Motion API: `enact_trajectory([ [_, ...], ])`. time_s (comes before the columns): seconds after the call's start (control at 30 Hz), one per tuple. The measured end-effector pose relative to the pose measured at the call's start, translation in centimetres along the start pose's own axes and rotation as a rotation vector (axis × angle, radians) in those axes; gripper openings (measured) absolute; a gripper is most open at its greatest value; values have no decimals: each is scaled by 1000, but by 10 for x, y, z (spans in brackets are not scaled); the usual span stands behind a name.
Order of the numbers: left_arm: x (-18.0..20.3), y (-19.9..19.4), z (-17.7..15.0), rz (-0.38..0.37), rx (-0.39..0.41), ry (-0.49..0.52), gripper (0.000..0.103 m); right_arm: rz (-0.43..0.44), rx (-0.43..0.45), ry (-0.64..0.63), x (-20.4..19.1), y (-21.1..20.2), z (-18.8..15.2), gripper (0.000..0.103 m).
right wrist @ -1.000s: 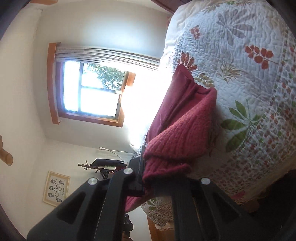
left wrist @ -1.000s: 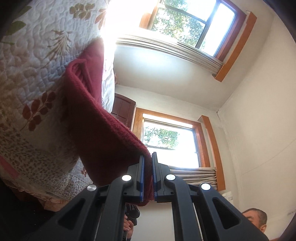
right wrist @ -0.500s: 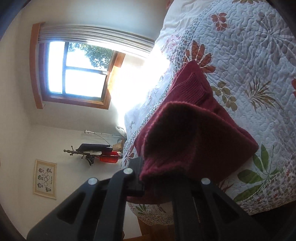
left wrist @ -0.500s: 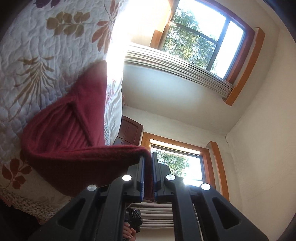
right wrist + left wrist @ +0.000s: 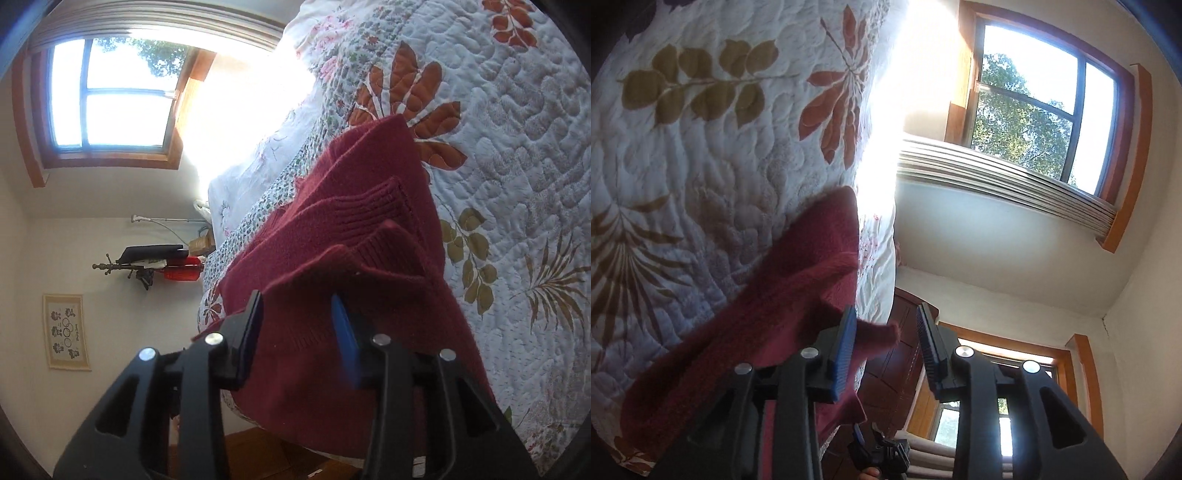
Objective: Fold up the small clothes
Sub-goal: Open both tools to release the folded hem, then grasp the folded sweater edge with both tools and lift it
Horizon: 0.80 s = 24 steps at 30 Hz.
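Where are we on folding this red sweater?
Done: one fold. The sweater lies doubled on the quilt, ribbed cuffs stacked on top. In hand: nothing; the left hand-held gripper and right hand-held gripper are both open, cloth loose between the fingers. Left: possibly another fold and some smoothing.

Left gripper [image 5: 886,334], black frame with blue-padded fingers, lower centre of frame; jaws spread apart. Dark red fuzzy knit garment [image 5: 768,317], lower left, lying on the bed; one corner flap pokes into the gap between the fingers, against the left pad. White quilted bedspread with brown and rust leaf print [image 5: 701,140], upper left. Wood-framed window with trees beyond [image 5: 1045,110], upper right; pleated curtain [image 5: 997,177] below it. Dark wooden door [image 5: 901,354], centre bottom.
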<state>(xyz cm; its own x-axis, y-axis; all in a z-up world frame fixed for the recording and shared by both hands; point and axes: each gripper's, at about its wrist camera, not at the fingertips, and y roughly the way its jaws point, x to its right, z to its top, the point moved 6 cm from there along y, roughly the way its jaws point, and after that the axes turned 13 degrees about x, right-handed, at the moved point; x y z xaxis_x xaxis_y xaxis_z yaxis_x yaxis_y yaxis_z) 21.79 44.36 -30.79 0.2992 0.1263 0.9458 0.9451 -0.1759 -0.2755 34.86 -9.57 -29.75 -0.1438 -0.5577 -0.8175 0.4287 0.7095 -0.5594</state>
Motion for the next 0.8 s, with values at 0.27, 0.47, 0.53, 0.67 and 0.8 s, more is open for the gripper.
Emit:
enact_trajectory([
  [0.27, 33, 11, 7, 264, -130, 572, 62, -135, 26, -236, 11, -32, 19, 51],
  [0.47, 6, 41, 1, 407, -339, 776, 67, -236, -38, -277, 49, 9, 0, 53],
  [0.53, -2, 49, 0, 427, -383, 778, 68, -240, -46, -257, 57, 17, -5, 54],
  [0.67, -6, 59, -7, 424, -458, 786, 69, -244, -54, -255, 60, 22, -9, 58],
  [0.8, -12, 70, -10, 450, -497, 798, 68, -248, -72, -258, 60, 26, -9, 59],
])
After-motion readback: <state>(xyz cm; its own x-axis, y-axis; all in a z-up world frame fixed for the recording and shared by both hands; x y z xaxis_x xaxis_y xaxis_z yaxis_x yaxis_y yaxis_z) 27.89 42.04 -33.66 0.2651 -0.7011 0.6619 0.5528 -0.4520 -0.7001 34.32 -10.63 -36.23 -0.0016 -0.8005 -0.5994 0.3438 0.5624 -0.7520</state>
